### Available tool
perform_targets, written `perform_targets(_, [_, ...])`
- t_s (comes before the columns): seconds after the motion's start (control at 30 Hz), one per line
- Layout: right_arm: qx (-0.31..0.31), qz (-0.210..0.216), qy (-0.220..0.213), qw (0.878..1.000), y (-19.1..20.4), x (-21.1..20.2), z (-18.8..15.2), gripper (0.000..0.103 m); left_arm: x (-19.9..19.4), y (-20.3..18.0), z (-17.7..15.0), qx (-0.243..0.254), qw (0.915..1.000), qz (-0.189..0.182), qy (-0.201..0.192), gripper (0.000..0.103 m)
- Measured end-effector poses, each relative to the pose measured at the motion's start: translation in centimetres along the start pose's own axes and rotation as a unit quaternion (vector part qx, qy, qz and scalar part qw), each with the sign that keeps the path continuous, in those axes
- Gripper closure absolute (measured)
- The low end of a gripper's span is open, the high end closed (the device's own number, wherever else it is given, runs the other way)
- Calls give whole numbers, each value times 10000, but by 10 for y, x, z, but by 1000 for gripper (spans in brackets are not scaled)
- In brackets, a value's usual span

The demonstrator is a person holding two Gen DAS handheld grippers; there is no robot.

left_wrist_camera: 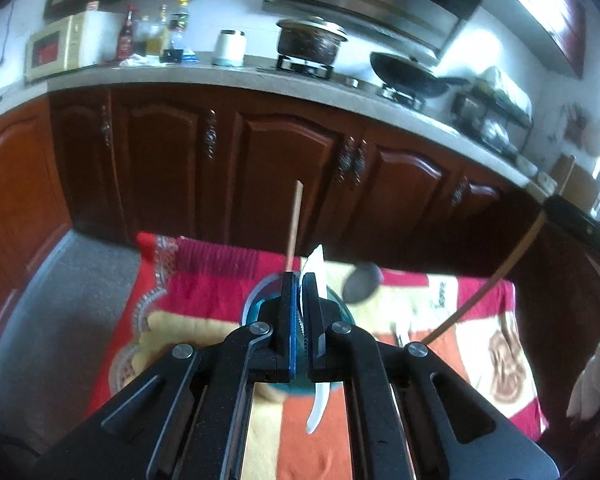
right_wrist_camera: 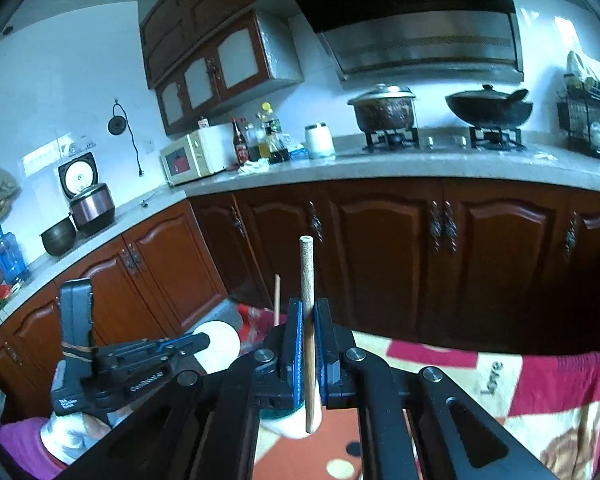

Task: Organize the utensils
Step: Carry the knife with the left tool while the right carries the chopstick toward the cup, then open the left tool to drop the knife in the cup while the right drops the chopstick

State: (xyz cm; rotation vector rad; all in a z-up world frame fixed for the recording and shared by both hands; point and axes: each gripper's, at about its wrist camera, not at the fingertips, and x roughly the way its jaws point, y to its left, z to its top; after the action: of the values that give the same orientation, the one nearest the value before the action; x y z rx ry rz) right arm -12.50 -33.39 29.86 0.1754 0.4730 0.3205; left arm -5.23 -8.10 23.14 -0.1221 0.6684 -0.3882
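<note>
My left gripper is shut on the rim of a teal cup with a thin white plastic utensil pinched against its right finger. A wooden chopstick stands upright in the cup. My right gripper is shut on the wooden handle of a ladle; the left wrist view shows that handle running down to a dark ladle bowl beside the cup. The left gripper also shows in the right wrist view, low left.
A red, orange and cream patterned cloth covers the table below both grippers. Dark wooden cabinets stand behind, under a counter with a microwave, bottles, a pot and a wok. A dish rack stands far right.
</note>
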Motion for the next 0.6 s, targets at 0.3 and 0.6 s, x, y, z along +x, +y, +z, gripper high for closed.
perform_targets(0.3, [52, 210, 154, 9996, 17, 57, 5, 98, 39, 22, 12, -79, 9992, 289, -281, 102])
perform_targets(0.6, [216, 276, 691, 9970, 9, 105, -30, 98, 79, 29, -9, -99, 9991, 408, -67, 102])
